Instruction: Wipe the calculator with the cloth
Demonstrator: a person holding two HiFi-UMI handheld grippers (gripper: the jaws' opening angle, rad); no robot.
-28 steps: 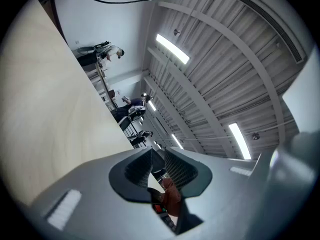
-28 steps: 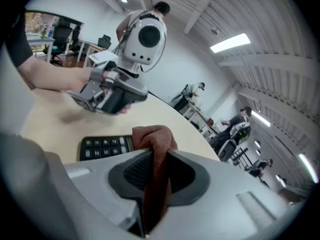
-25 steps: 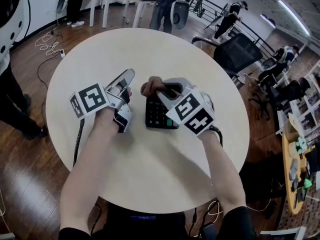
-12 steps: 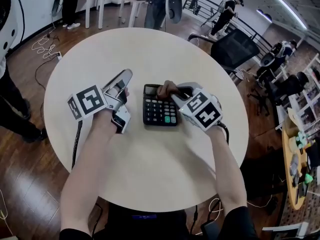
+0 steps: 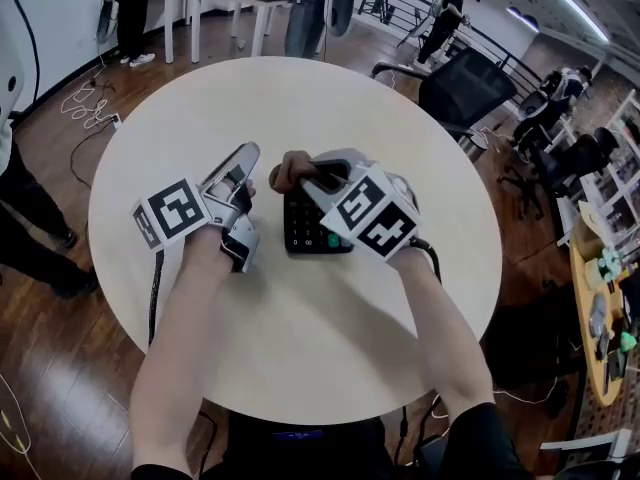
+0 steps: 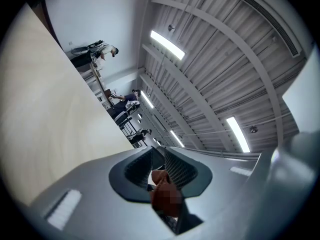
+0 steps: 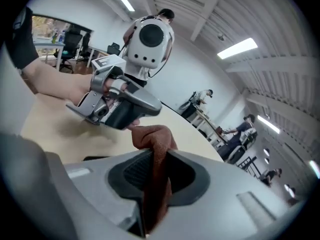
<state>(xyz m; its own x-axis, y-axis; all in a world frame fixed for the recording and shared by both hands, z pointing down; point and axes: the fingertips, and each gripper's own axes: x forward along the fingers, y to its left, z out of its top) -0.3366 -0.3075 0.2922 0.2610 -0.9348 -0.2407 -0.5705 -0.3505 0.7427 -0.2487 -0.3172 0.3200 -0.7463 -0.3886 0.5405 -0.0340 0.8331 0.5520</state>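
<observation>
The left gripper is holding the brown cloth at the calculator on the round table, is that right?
Not quite: the right gripper holds the brown cloth at the calculator on the round table. The right gripper view shows it pinched between the jaws.

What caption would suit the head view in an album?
Right tool holds a brown cloth to a black calculator on a round table; left tool beside it.
</observation>
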